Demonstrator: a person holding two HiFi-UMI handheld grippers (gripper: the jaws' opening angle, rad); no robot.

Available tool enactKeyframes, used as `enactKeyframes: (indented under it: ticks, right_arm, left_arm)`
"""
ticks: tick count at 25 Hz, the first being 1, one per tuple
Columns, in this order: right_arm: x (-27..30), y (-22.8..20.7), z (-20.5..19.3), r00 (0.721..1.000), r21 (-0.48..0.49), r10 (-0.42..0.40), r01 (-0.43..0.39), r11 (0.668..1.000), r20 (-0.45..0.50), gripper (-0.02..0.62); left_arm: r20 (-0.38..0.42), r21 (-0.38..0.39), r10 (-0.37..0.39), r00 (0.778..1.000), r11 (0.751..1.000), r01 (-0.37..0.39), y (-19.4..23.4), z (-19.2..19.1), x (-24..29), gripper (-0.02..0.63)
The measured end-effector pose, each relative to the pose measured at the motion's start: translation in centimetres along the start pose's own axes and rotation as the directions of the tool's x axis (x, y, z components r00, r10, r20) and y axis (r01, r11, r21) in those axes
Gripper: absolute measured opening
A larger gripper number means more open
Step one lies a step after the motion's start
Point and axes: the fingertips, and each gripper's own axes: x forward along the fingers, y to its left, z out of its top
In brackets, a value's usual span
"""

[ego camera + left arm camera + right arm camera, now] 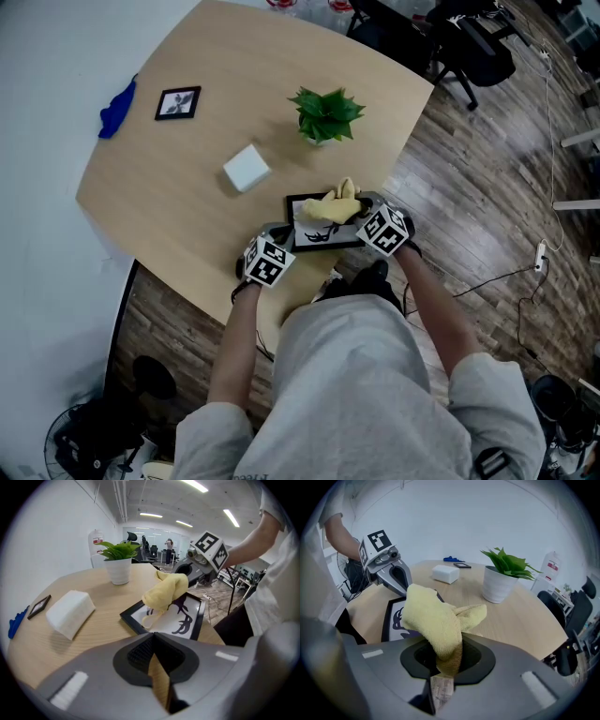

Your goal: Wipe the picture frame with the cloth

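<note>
- The pale wooden tabletop [178, 187] has rounded corners and stands against a white wall.
- The black picture frame [314, 237] lies flat at the tabletop's near edge, holding a white sheet with black figures.
- A potted plant [325, 114] stands beyond it, toward the right edge.
- The right gripper [445, 660] has its jaws clamped on the yellow cloth [330, 207], which is bunched up on the frame's far side.
- The left gripper [158, 670] sits by the frame's left end, its jaws drawn together with nothing between them.
- A white block [247, 168] rests mid-tabletop.
- A small black frame [178, 102] lies near the far left corner.
- A blue crumpled item [117, 108] lies at the left edge beside it.
</note>
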Motion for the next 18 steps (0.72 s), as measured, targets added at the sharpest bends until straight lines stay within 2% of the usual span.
enactKeyframes:
  ticks: [8, 18]
  right_arm:
    - [-0.9, -0.5, -1.2, 0.997, 0.080, -0.074, 0.073, 0.994, 0.018, 0.064]
    - [-2.5, 2.1, -3.0, 0.998, 0.026, -0.062, 0.062, 0.998, -0.020, 0.064]
  left_arm:
    - [0.002, -0.007, 0.003, 1.000, 1.000, -0.003, 0.3, -0.4, 0.0, 0.052]
    - [0.021, -0.001, 0.013, 1.000, 1.000, -0.013, 0.1, 0.0, 0.1, 0.052]
